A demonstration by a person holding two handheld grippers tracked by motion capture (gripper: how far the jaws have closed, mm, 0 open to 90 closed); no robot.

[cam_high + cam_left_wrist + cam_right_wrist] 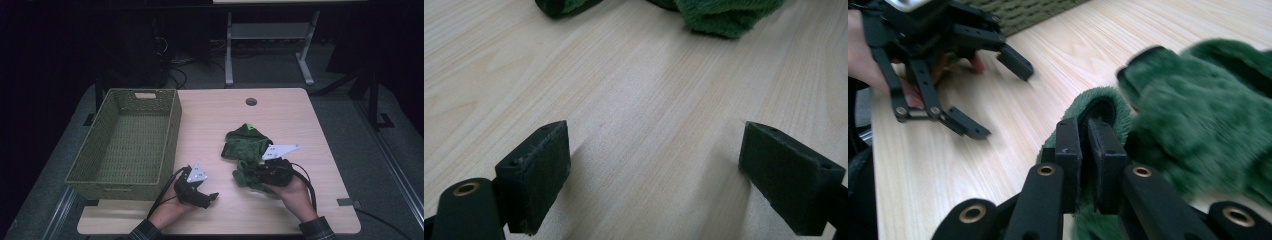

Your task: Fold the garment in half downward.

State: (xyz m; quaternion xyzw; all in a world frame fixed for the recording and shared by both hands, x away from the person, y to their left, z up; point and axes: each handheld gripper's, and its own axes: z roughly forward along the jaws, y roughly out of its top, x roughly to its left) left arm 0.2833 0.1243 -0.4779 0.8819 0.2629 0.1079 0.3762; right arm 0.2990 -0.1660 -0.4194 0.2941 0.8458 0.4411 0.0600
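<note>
Up top, the high view looks forward and down from the person's side, taking in the whole bench [280, 107] from a distance. The left gripper view rides low and close, staring along the boards at the green cloth [724, 15]. The right gripper view sits tight on that same cloth [1208, 120] and also catches the left claw [998, 95], both seen from above.

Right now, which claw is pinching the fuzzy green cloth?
The right gripper: its jaws are shut on an edge of the green cloth. The left gripper is open over bare table, holding nothing.
</note>
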